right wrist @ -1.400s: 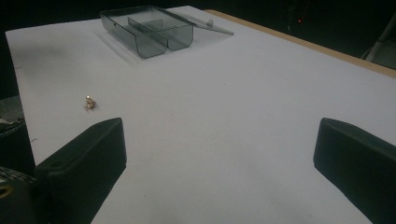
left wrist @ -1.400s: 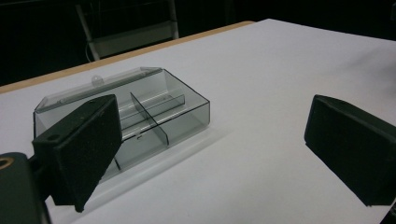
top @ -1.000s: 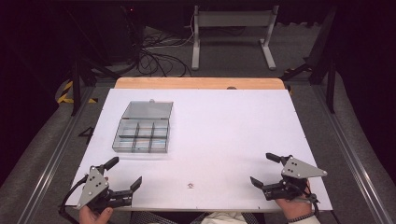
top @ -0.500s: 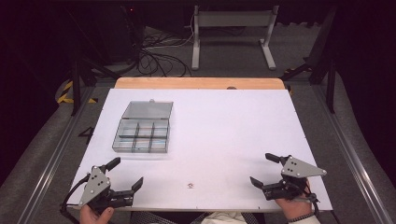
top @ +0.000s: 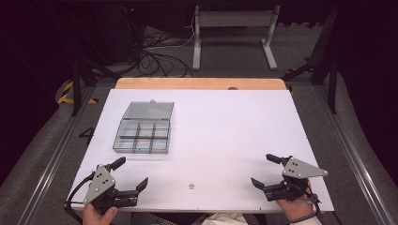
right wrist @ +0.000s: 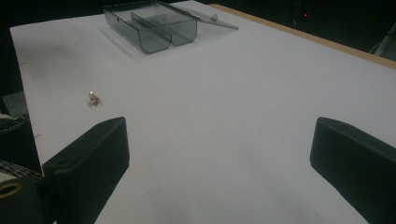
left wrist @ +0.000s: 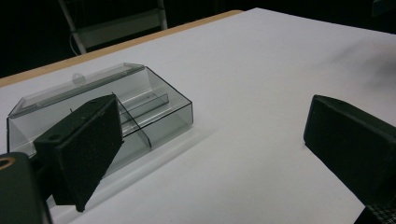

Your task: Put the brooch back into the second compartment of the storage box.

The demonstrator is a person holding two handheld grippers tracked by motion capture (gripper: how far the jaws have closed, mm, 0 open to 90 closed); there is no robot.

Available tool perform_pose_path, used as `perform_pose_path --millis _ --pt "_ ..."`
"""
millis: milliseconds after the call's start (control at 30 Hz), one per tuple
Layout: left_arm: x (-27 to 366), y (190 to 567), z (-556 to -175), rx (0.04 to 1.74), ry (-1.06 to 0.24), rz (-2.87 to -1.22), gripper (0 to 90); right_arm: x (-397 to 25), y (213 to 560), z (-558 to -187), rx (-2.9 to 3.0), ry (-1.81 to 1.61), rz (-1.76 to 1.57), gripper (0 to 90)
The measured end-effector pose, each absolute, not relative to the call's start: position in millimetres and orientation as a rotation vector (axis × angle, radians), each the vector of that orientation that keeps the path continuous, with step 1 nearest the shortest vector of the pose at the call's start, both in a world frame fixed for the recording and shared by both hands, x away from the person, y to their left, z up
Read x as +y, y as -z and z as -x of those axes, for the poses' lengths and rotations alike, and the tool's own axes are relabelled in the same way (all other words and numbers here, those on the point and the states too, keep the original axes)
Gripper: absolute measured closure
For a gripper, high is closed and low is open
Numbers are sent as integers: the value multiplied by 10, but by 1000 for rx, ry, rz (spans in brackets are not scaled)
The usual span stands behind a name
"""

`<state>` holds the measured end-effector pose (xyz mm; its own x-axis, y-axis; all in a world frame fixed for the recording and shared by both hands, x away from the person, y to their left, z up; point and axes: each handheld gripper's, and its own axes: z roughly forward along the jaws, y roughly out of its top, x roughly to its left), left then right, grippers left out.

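My left gripper [top: 130, 174] and right gripper [top: 264, 171] hovered at near table edge, jaws wide apart, nothing held. Clear plastic box [top: 143, 135] sat far left, lid open, compartments looked empty. Small bit [top: 191, 186] lay between grippers.

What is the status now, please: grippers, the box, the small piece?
Left gripper open, right gripper open, both empty at near edge. Compartment box lid open, far left. Small piece lies loose between grippers. Nothing in the way.
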<state>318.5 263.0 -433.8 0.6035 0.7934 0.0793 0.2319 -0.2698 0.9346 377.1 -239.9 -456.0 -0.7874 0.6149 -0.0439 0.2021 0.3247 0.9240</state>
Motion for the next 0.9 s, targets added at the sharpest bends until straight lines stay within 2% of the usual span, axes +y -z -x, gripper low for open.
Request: perform_pose_path --millis 900 --pt "2219 4192 -3424 769 -570 -1853 57 -2391 4566 -3774 2216 -1462 -718 53"
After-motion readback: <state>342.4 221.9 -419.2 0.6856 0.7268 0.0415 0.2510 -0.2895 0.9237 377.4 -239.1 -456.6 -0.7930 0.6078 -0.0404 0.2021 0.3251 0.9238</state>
